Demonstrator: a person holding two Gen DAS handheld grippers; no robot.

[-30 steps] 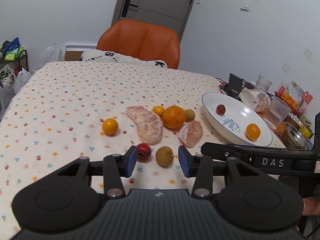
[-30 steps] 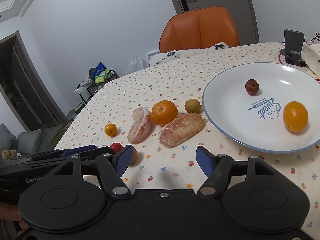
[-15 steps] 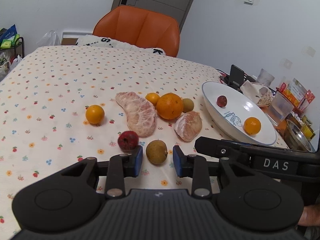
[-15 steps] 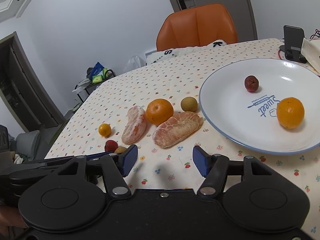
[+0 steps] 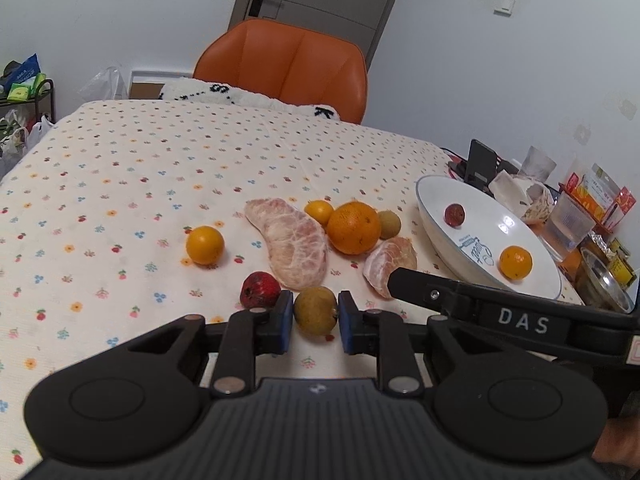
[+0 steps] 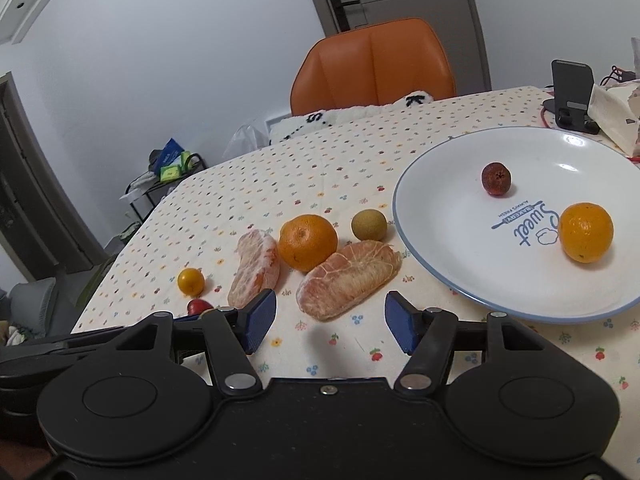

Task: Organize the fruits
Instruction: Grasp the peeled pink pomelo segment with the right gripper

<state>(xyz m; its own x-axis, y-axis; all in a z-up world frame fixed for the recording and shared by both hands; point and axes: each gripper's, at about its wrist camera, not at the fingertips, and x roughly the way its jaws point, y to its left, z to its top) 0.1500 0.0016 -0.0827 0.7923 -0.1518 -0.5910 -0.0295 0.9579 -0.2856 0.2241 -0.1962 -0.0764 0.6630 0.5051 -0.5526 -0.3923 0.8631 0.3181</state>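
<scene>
Two hand-held grippers work over a table (image 5: 120, 152) covered with a flower-print cloth. Left gripper (image 5: 315, 316): blue pads closed against both sides of a small brown round fruit (image 5: 315, 310), which sits on the cloth at the near edge of the fruit group. A small red fruit (image 5: 260, 290) lies just left of it, beside the left pad. Right gripper (image 6: 330, 322): jaws spread wide and empty, hovering near a peeled citrus piece (image 6: 350, 278). Farther back lie a second, longer peeled citrus piece (image 5: 290, 246), a large orange (image 5: 353, 227), two small oranges (image 5: 205, 245) (image 5: 319, 211) and another brown round fruit (image 5: 389, 224). At right, a white plate (image 6: 452, 264) with a blue rim and the printed word "Sweet" holds one dark red fruit (image 6: 496, 178) and one orange (image 6: 586, 232), well apart. An orange chair (image 5: 288, 68) stands at the far side of the table; a phone stand (image 6: 570, 94) and packets sit at the far right.
</scene>
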